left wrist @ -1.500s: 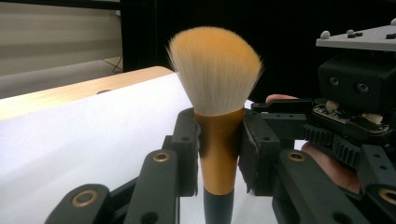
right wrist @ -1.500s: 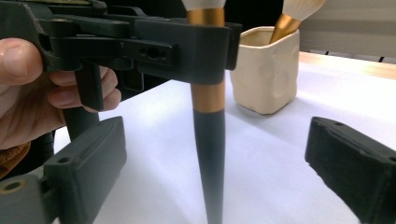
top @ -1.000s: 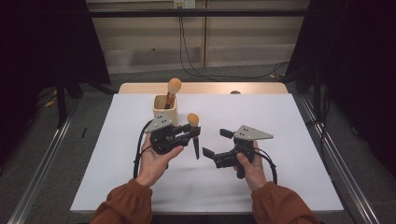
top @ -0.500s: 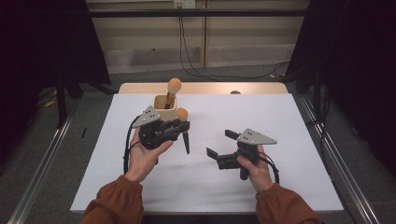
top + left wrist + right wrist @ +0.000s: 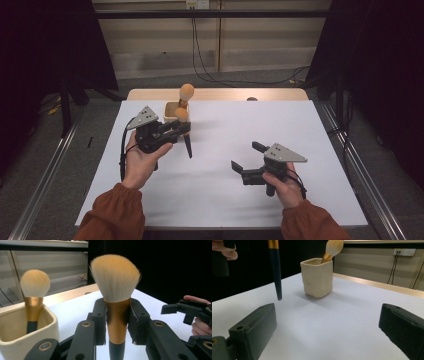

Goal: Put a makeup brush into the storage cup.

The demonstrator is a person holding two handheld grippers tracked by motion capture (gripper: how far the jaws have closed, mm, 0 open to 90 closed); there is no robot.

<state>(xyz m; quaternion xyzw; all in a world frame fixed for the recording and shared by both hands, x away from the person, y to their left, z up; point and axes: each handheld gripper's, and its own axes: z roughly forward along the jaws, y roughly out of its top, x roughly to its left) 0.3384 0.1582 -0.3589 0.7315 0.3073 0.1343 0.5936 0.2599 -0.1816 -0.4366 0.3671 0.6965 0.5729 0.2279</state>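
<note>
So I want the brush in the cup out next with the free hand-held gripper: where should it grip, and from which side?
Probably the gold ferrule of the brush in the cup, from above and the open right side: only head and ferrule clear the cream cup, and the bristles would crush. The right hand-held gripper is open.

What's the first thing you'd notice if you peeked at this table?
A fluffy makeup brush stands upright, pinched in the left tongs above the white table. Beside it, a cream cup near the table's far edge holds a second brush. The right tongs gape open, holding nothing.
</note>
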